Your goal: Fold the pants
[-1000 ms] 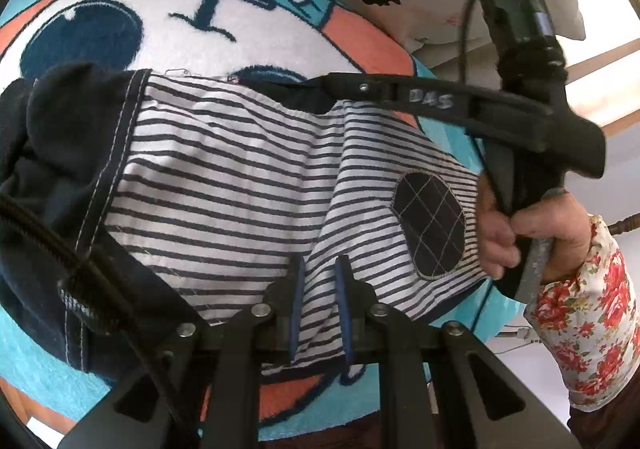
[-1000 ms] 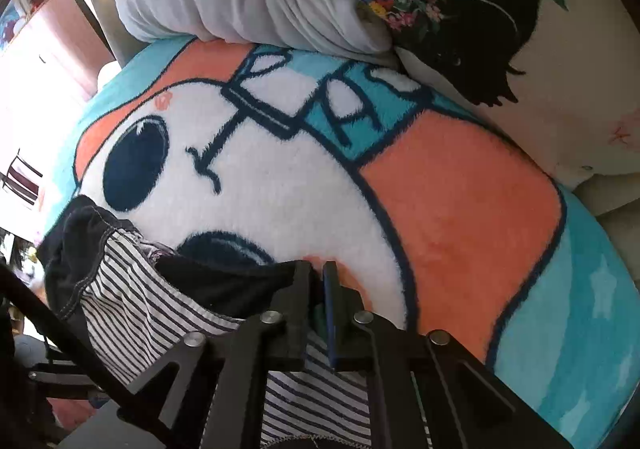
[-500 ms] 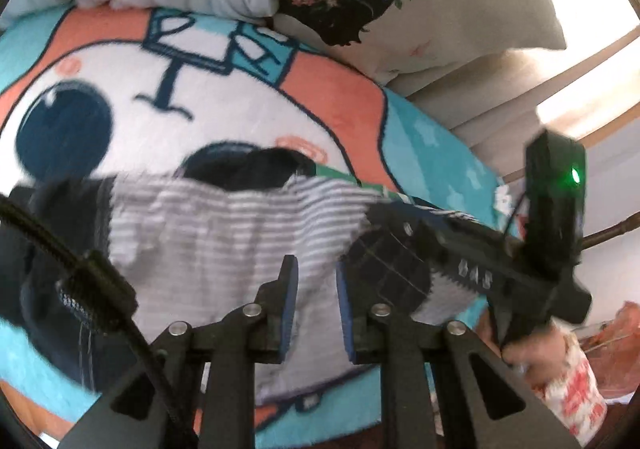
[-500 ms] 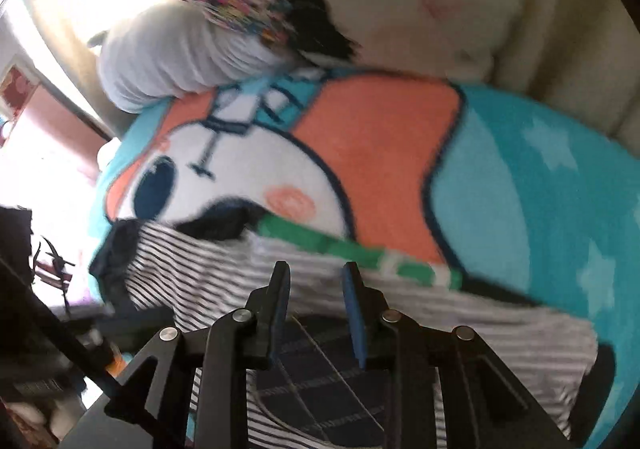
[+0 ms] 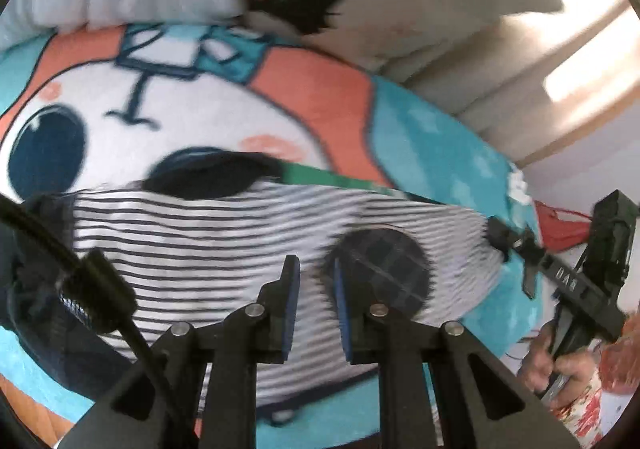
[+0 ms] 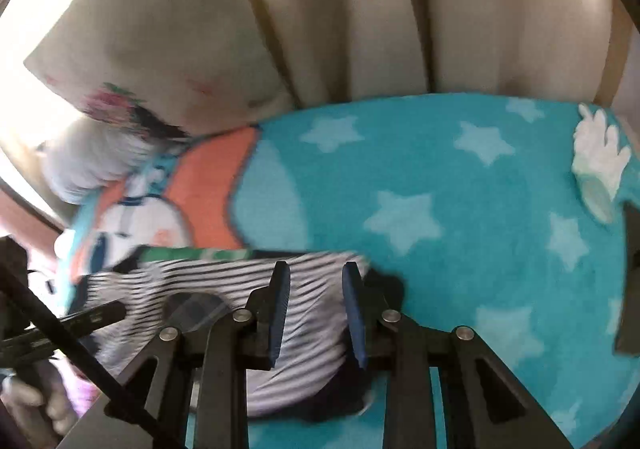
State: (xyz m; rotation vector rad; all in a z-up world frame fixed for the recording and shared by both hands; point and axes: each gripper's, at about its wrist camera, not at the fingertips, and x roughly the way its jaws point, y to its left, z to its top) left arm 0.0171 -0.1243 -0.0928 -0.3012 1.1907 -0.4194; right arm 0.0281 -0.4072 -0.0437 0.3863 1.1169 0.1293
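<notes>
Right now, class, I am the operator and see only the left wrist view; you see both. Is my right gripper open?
Observer: Yes. The right gripper is open, with nothing pinched between its fingers.
Operator: What is it over?
Observer: It is over the right end of the pants, beside a dark edge of the cloth.
Operator: And past that end?
Observer: There is bare blanket with pale stars, and what looks like a white glove near its far edge.
</notes>
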